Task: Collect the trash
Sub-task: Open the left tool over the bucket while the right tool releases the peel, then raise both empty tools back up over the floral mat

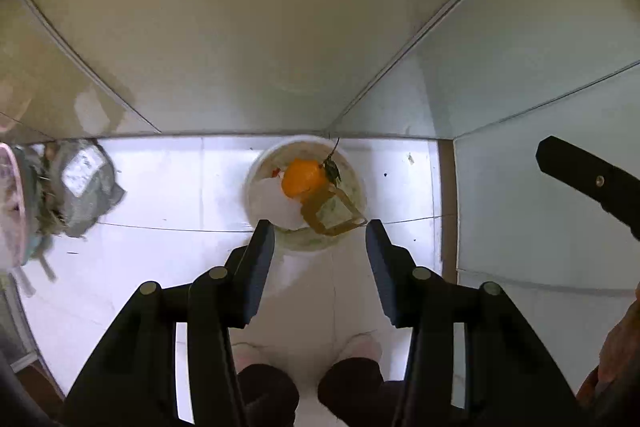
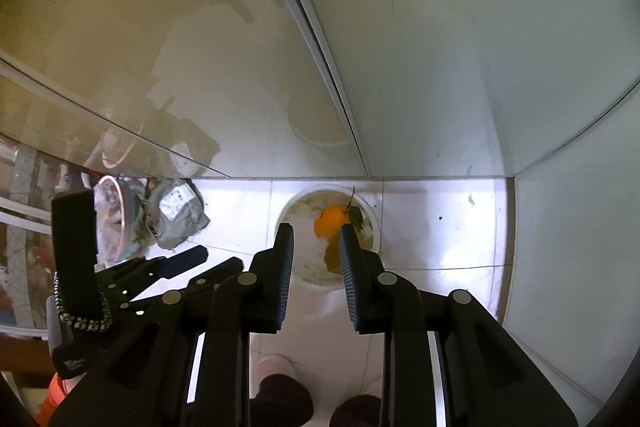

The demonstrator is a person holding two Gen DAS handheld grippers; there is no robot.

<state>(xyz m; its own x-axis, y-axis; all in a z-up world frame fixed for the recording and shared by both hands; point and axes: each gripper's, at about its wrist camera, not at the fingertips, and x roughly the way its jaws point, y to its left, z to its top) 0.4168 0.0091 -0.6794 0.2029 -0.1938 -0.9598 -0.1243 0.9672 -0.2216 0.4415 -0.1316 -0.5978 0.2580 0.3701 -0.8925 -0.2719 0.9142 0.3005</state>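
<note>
A white bucket point(image 1: 256, 171) stands on the white tiled floor against the wall corner. Inside it lie an orange fruit point(image 1: 302, 179) with a dark leaf, white paper and a brown strip. My left gripper point(image 1: 320, 227) is open and empty above the bucket's near rim. In the right wrist view the bucket point(image 2: 294, 205) and the orange fruit point(image 2: 330, 221) show too. My right gripper point(image 2: 316, 233) is open and empty above the bucket. The left gripper point(image 2: 192, 259) shows at the lower left.
A grey crumpled bag point(image 1: 86, 183) lies on the floor at the left, beside a pink-rimmed container point(image 2: 120, 219) of scraps. Glossy wall panels point(image 1: 280, 27) close in at the back and right. The person's feet point(image 1: 304, 387) stand below.
</note>
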